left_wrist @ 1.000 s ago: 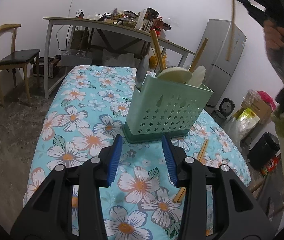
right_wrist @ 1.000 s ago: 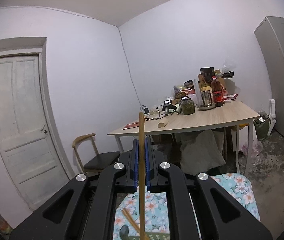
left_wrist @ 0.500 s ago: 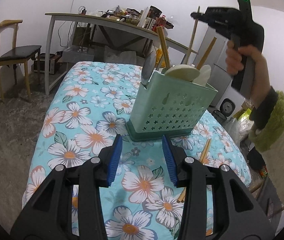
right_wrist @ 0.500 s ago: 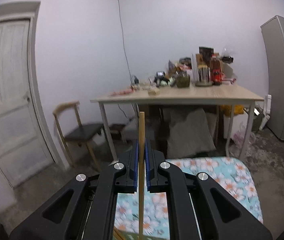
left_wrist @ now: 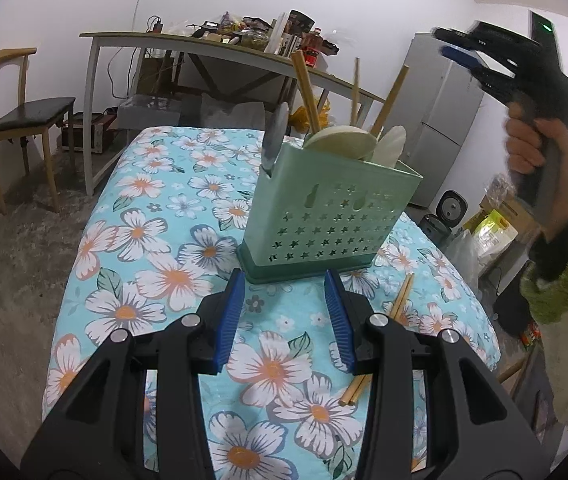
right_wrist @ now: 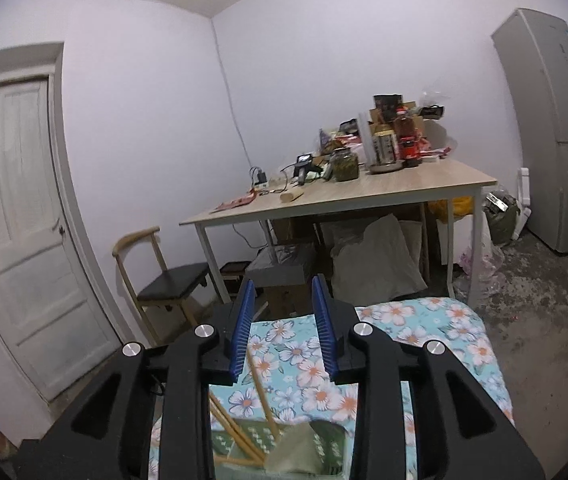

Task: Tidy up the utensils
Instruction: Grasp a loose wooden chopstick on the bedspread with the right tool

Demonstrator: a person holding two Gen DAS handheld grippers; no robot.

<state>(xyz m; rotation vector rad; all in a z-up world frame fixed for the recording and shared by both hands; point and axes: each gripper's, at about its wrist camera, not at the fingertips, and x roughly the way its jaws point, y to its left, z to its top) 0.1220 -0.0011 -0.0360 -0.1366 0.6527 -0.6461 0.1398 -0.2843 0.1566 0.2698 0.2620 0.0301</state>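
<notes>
The right gripper (left_wrist: 460, 46) hovers at the upper right of the left wrist view, above the green utensil holder (left_wrist: 330, 216). Its jaws stand spread and hold nothing. The holder stands upright at frame centre on the floral surface (left_wrist: 139, 240). It holds chopsticks (left_wrist: 306, 92), a knife and pale spoons upright, handles accessible. A loose pair of chopsticks (left_wrist: 380, 344) lies flat on the surface at lower right, just beside the left gripper (left_wrist: 284, 320). The left gripper is spread and empty, aimed low toward the holder base. The loose pair is judged the next item for pickup.
</notes>
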